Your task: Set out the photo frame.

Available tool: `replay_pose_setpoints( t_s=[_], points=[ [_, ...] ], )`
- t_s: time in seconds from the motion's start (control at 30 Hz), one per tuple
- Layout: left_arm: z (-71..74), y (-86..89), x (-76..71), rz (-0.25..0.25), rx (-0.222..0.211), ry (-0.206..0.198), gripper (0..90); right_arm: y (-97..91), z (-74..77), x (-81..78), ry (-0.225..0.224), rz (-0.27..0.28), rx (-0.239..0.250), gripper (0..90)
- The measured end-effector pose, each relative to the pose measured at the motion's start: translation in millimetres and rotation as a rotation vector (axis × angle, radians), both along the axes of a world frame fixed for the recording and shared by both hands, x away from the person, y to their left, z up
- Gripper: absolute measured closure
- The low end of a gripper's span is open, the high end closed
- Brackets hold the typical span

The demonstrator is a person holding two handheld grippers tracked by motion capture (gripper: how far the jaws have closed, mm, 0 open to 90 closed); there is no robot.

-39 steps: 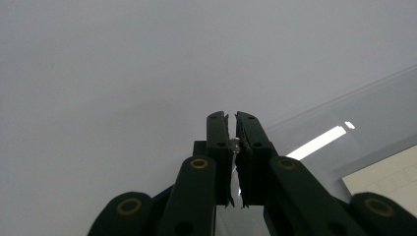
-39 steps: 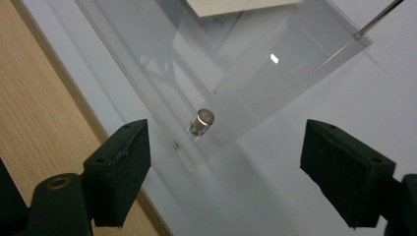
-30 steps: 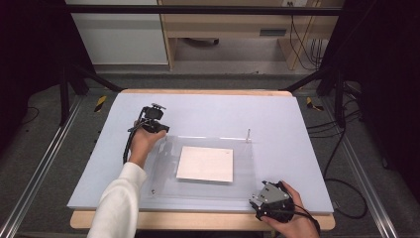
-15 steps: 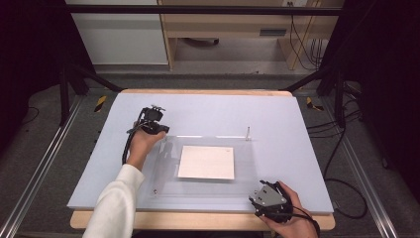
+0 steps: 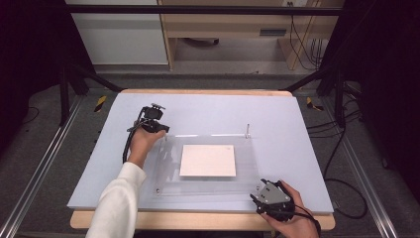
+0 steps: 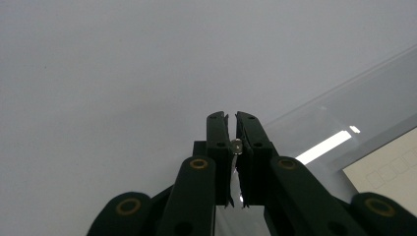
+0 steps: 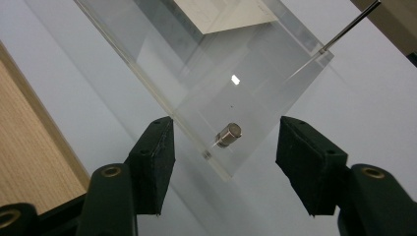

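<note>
A clear, stiff, slippery plate (image 5: 208, 163) lies mid-worktop. The left tool (image 6: 232, 142) pinches its far-left pin (image 6: 236, 145); the right tool (image 7: 223, 142), spread, straddles the near-right stud (image 7: 228, 133), likely the surest hold.

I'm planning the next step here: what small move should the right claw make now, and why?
Probably ease the right claw forward and close it on the short metal pin at the near corner of the clear acrylic plate. Its jaws stand open on either side of that pin without touching it, while the left claw is already shut on a pin at the far corner.
</note>
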State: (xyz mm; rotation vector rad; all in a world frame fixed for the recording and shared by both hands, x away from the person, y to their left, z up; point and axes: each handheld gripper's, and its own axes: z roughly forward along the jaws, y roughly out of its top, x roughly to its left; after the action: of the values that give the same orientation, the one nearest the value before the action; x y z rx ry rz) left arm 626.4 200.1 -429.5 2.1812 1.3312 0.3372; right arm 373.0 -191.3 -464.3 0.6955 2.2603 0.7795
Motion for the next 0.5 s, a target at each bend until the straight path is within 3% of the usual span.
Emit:
replay_pose_setpoints(
  t_s=[0.23,0.5],
  points=[
    [-0.9,0.8,0.1,-0.011,-0.009,-0.006,84.2,-0.3,1.3,1.4,-0.003,-0.003,0.003,39.8],
    [0.1,1.3,4.5,-0.009,-0.007,0.021,84.3,-1.6,3.4,1.9,-0.01,-0.008,0.025,39.9]
  ],
)
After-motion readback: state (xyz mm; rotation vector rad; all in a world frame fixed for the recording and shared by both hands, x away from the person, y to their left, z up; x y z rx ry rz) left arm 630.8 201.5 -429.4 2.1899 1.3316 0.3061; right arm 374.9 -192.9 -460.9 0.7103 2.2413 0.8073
